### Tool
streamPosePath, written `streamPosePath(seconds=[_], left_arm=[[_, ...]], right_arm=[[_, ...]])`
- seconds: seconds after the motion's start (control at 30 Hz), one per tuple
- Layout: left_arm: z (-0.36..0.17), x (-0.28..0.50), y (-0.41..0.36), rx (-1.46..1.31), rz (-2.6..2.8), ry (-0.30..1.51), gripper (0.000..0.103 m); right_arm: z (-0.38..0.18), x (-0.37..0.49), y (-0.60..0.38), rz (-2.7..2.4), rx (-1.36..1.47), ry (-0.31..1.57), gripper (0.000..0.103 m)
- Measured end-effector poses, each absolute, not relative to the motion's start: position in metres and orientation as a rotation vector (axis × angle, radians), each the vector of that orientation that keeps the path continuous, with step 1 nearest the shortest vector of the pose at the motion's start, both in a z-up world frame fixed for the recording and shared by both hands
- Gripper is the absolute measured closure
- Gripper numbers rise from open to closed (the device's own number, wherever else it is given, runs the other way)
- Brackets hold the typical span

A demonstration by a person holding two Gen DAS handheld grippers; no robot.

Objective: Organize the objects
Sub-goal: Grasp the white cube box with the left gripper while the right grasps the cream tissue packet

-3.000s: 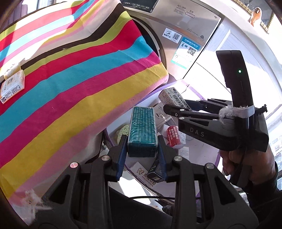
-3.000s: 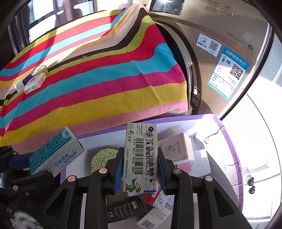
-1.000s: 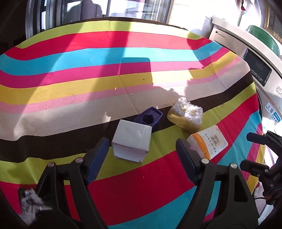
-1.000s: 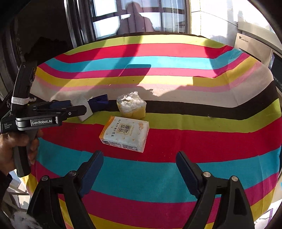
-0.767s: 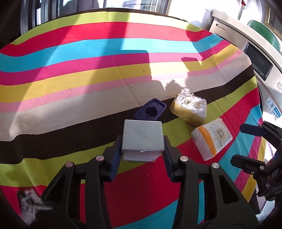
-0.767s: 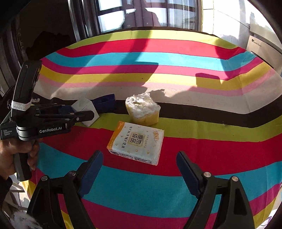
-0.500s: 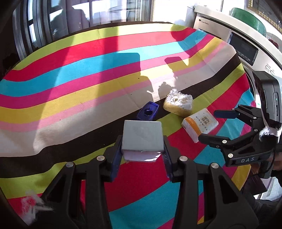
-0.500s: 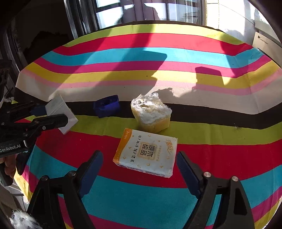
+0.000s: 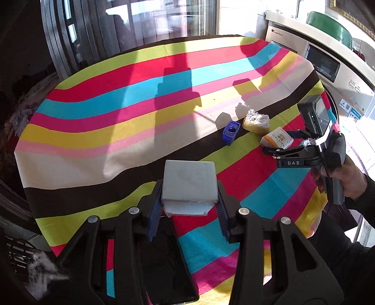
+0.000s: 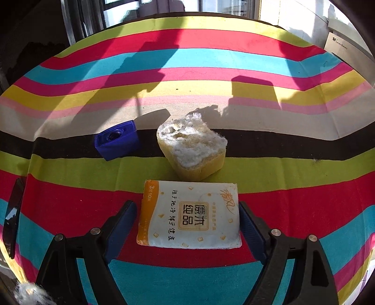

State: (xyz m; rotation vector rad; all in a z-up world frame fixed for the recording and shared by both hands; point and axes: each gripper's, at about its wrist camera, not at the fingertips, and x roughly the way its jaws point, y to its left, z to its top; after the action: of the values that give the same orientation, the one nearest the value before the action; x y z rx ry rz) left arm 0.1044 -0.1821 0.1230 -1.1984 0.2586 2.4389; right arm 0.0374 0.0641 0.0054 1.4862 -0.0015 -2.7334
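Observation:
My left gripper (image 9: 188,199) is shut on a small white box (image 9: 189,181) and holds it raised above the striped tablecloth (image 9: 131,112). My right gripper (image 10: 187,220) is open, its fingers on either side of a white and orange tissue pack (image 10: 191,215) that lies on the cloth; whether they touch it I cannot tell. That gripper also shows in the left wrist view (image 9: 279,143), at the tissue pack (image 9: 277,140). A yellow sponge (image 10: 192,150) and a blue plastic cap (image 10: 117,140) lie just beyond the pack.
A washing machine (image 9: 328,63) stands to the right of the table, with a green basin (image 9: 328,28) on top. Windows (image 9: 140,21) run behind the table. A dark phone (image 10: 13,211) lies at the cloth's left edge.
My left gripper has lifted the white box and pulled back from the table. My right gripper has moved forward, so the tissue pack now lies between its open fingers.

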Motion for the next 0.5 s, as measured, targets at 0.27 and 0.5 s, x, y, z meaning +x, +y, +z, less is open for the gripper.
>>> streamPosePath(seconds=[0.27, 0.5], left_arm=[[0.077, 0.14, -0.154, -1.192, 2.434, 0.043, 0.057], [0.06, 0.171, -0.114, -1.152, 2.419, -0.006, 0.057]], right_arm=[[0.019, 0.068, 0.075, -2.771, 1.418, 0.028, 0.028], [0.04, 0.129, 0.106, -2.81, 1.335, 0.078, 0.028]])
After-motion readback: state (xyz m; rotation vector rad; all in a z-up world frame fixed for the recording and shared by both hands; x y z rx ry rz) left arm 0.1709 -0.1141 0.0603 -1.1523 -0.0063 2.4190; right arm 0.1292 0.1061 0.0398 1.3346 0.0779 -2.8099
